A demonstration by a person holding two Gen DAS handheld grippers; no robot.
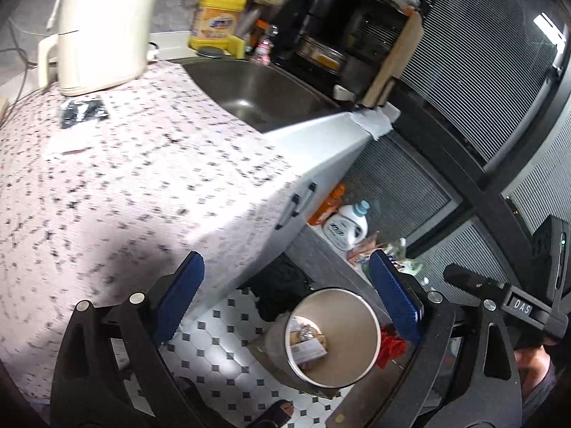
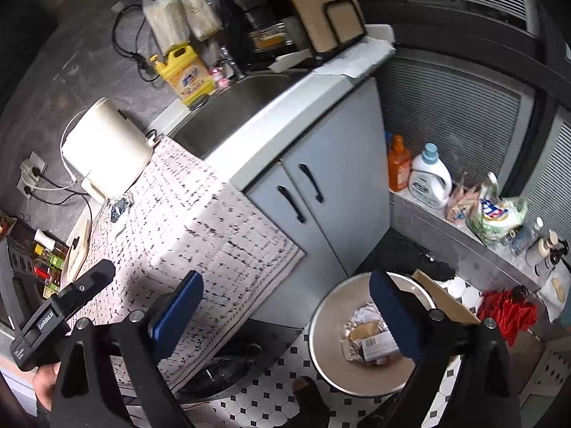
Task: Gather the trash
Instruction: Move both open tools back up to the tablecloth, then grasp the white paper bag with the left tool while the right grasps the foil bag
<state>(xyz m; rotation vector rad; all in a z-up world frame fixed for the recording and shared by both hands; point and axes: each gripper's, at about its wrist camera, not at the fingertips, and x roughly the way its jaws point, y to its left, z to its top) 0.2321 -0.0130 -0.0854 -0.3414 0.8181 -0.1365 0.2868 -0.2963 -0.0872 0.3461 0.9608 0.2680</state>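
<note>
While both grippers (image 1: 287, 294) (image 2: 285, 306) gape empty, round bin (image 1: 360, 339) holds crumpled, perhaps paper, trash (image 2: 371, 339).

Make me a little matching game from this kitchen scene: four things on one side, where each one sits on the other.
Things:
1. trash bin
2. yellow detergent jug
3. cream kettle
4. white laundry bottle

Places:
A. on the patterned cloth over the counter
B. on the tiled floor
C. behind the sink
D. on the low ledge, beside an orange bottle

Pairs: 1-B, 2-C, 3-A, 4-D
</note>
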